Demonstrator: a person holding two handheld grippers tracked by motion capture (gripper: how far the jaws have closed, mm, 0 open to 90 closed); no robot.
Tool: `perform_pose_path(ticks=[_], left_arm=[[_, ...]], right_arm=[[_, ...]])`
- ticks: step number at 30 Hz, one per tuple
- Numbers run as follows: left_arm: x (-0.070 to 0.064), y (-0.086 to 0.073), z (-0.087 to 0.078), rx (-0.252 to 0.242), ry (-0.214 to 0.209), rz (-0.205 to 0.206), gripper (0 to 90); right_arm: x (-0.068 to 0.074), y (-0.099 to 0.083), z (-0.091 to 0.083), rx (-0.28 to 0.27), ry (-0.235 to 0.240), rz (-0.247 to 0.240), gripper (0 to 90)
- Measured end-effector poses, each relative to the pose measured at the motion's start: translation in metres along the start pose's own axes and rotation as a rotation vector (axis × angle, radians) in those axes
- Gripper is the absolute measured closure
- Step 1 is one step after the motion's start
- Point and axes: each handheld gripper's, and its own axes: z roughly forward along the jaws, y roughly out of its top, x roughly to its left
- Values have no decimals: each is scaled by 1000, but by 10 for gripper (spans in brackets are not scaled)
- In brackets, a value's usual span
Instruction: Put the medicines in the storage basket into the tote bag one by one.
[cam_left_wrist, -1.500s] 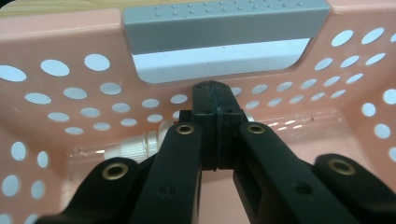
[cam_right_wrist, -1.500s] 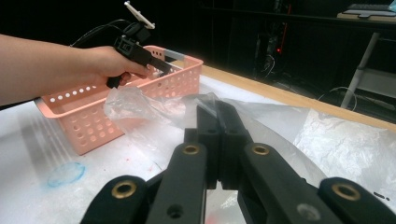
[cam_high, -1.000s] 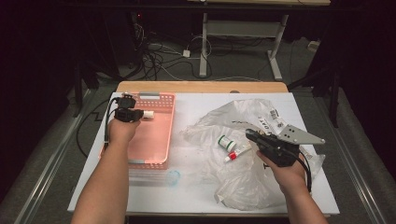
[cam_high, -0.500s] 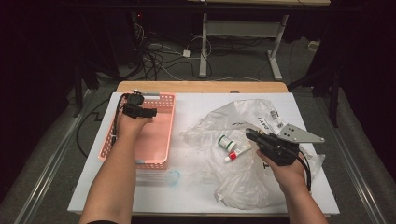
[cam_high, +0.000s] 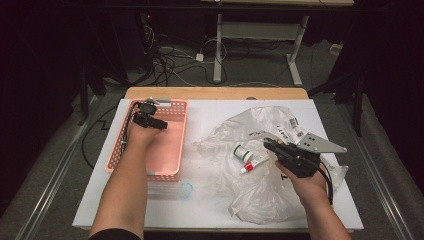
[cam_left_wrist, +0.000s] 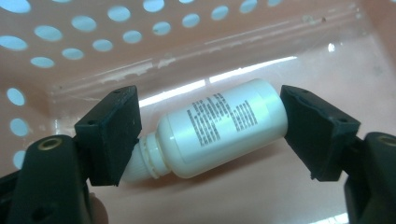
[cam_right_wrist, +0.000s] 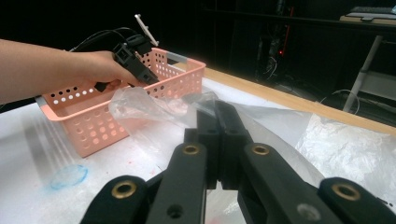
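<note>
— My left gripper (cam_high: 161, 123) has travelled up the basket (cam_high: 176, 106) since a second ago; it's now near the far left corner, low over the floor.

— What's in it?

— A small white bottle (cam_left_wrist: 219, 134), lying between the jaws. One pad touches the cap, the other sits at the base. Clamped or just released, I can't tell.

— So the drop is close?

— I judge it so: the bottle looks about to rest on the basket floor.

— And the right?

— My right gripper (cam_high: 269, 145) hasn't budged, pinched tight on the plastic bag (cam_high: 260, 192), holding it open beside the jar (cam_high: 242, 151) and tube (cam_high: 254, 163).
</note>
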Motion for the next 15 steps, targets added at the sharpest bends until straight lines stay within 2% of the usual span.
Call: perform_pose_path(ticks=[7, 15], left_arm=[[-4, -1, 2, 35, 13, 28, 246], [-5, -5, -3, 74, -18, 47, 254]], right_arm=[[1, 2, -2, -5, 1, -6, 900], [1, 3, -3, -10, 0, -9, 900]])
